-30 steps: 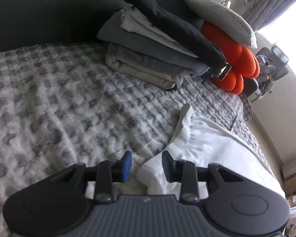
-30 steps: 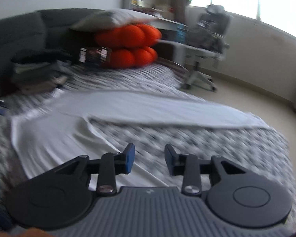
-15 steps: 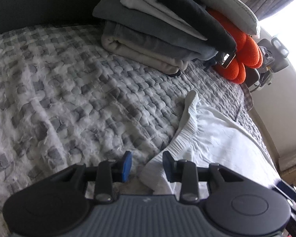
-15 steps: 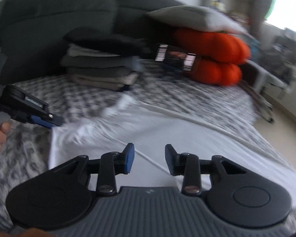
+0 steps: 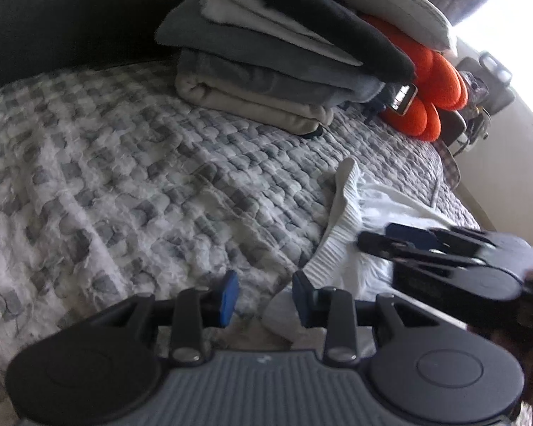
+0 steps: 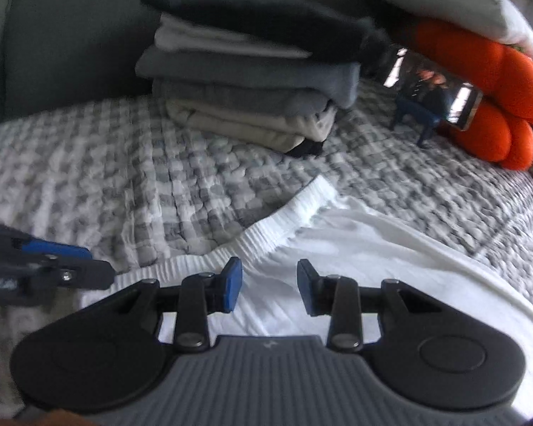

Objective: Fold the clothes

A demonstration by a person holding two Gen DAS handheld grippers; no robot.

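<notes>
Already you had a stack of folded clothes (image 6: 252,81) near the bed's (image 5: 106,184) head, while the white garment (image 6: 366,248) lay unfolded, both tongs, left (image 5: 264,296) and right (image 6: 269,289), parted and empty at its waistband.

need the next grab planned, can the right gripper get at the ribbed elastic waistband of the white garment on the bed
Probably yes. The right gripper hangs over the white garment with jaws apart and empty, and the ribbed elastic waistband lies just ahead, uncovered. The left gripper is off to one side, not blocking.
</notes>
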